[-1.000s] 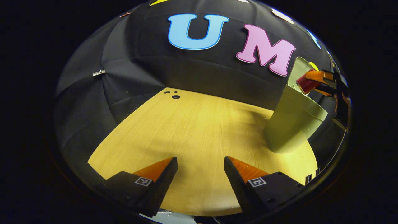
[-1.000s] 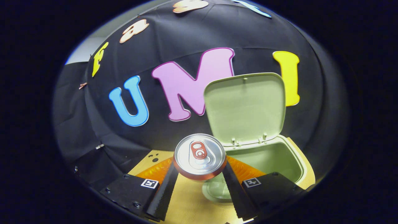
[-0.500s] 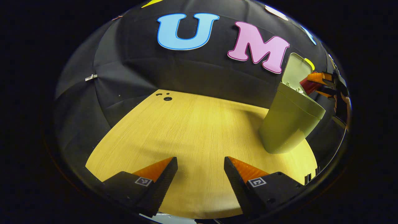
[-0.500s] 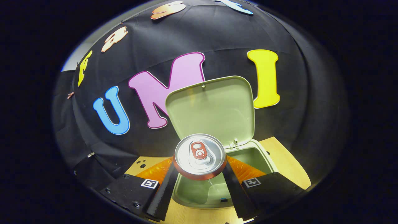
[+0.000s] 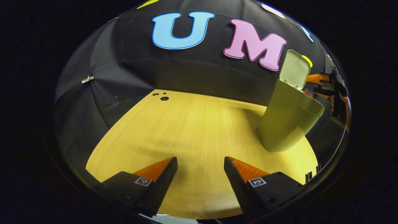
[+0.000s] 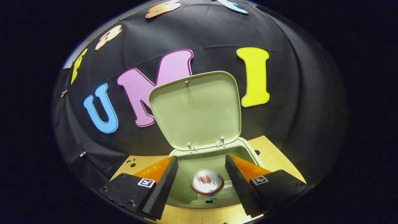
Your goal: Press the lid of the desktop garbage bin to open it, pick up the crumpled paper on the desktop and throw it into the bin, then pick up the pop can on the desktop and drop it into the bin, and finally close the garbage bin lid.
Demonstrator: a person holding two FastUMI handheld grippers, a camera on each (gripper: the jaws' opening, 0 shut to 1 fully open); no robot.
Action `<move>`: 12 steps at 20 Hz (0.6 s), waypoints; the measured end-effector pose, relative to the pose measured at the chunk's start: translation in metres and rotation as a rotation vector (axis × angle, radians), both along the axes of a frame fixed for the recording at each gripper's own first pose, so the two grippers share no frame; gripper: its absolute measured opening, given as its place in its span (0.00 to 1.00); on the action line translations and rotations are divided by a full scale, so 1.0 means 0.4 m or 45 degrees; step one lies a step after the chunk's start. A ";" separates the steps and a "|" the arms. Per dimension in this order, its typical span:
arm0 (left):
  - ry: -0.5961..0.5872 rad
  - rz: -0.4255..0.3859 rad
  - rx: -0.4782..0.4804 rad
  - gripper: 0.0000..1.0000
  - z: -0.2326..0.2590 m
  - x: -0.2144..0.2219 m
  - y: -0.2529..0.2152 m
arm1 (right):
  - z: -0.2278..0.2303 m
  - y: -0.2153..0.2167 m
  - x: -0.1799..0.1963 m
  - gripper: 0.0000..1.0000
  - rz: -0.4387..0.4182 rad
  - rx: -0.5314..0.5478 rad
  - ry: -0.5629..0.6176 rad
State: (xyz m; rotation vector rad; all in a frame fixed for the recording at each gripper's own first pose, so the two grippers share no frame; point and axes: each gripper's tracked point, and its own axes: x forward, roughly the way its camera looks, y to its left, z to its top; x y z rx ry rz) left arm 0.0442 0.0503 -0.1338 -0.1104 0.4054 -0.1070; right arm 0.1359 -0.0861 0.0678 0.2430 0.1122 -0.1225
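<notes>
right claw [image 6: 201,174]: hung over the open bin, fingers spread wide with nothing between them; in the left gripper view it [image 5: 318,84] showed at the far side of the bin's rim, a hand [image 5: 340,107] behind it.
can [image 6: 207,182]: blurred, top end up, inside the bin's mouth below the right claw, touching neither finger.
bin [image 6: 186,179]: pale green, upright on the bench; in the left gripper view it [image 5: 287,119] stood near the bench's right edge.
lid [image 6: 197,109]: raised upright on its rear hinges, inner face toward the right claw.
left claw [image 5: 201,172]: wide open, holding nothing, low over bare bench, well apart from the bin.
bench [image 5: 192,130]: light wood.
</notes>
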 end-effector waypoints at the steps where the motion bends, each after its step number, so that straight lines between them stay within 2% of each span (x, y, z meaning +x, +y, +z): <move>1: 0.000 0.003 -0.002 0.96 0.000 0.000 0.002 | 0.010 -0.005 0.000 0.97 -0.007 -0.017 -0.010; 8: 0.009 0.032 -0.017 0.96 -0.012 -0.011 0.010 | 0.151 -0.024 0.005 0.97 -0.020 -0.219 -0.119; 12: 0.008 0.076 -0.030 0.96 -0.015 -0.025 0.008 | 0.249 -0.040 0.024 0.97 -0.007 -0.266 -0.187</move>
